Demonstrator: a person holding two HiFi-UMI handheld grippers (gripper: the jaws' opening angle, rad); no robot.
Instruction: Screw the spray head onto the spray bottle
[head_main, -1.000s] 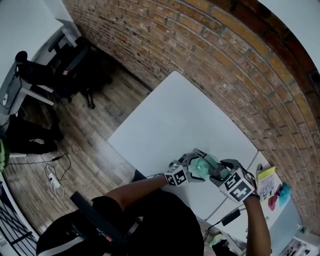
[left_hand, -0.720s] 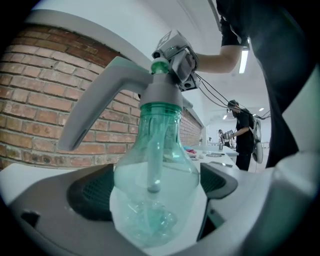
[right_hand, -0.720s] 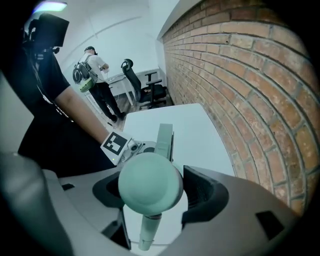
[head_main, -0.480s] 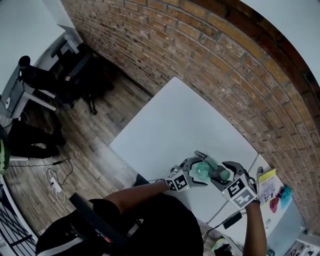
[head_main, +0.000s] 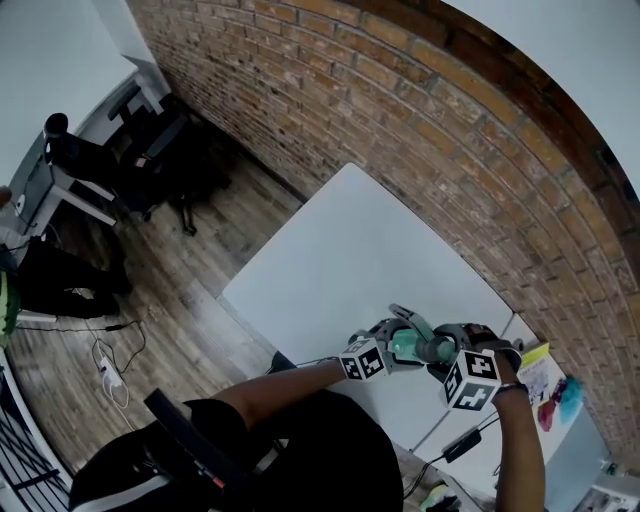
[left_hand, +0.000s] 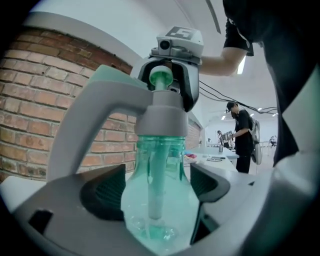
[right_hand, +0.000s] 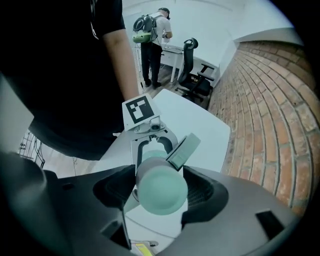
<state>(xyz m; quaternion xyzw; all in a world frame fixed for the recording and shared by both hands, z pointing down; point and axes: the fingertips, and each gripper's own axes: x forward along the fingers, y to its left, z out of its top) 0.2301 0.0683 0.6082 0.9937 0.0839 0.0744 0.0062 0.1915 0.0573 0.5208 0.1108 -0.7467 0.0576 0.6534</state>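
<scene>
Setup: white rectangular table (head_main: 350, 240) beside a red brick wall (head_main: 420, 90). All the work is at the table's near end, between the person's two hands.

Left gripper (left_hand: 156, 189): lies about level and takes the translucent green plastic spray bottle (left_hand: 160, 150) from the side. Its jaws have just been closing with the bottle's bulged body between them. Both ribbed pads (left_hand: 106, 192) now look to lie against it.

Right gripper (right_hand: 161, 192): points straight down from above, jaws clamped on either side of the grey plastic spray head (right_hand: 159, 186).

Key relation: the bottle stands upright, long axis vertical. The spray head sits directly on top of the neck, on the same axis. The right gripper looks straight down that line, so it is the one placed to turn the head. The left one only has to brace the body against that turn. The head's trigger arm (left_hand: 95, 107) sticks out sideways towards the wall.

Smaller detail: the pale dip tube (left_hand: 156, 185) hangs down the centre of the bottle.

Not visible:
- The opaque grey collar (left_hand: 161, 120) covers the neck threads, so I cannot tell how far it is screwed on.
- The bottle's base is cut off by the left gripper's body, so whether it rests on the table is unclear.
- In the head view the whole assembly is too small to show contact.
</scene>
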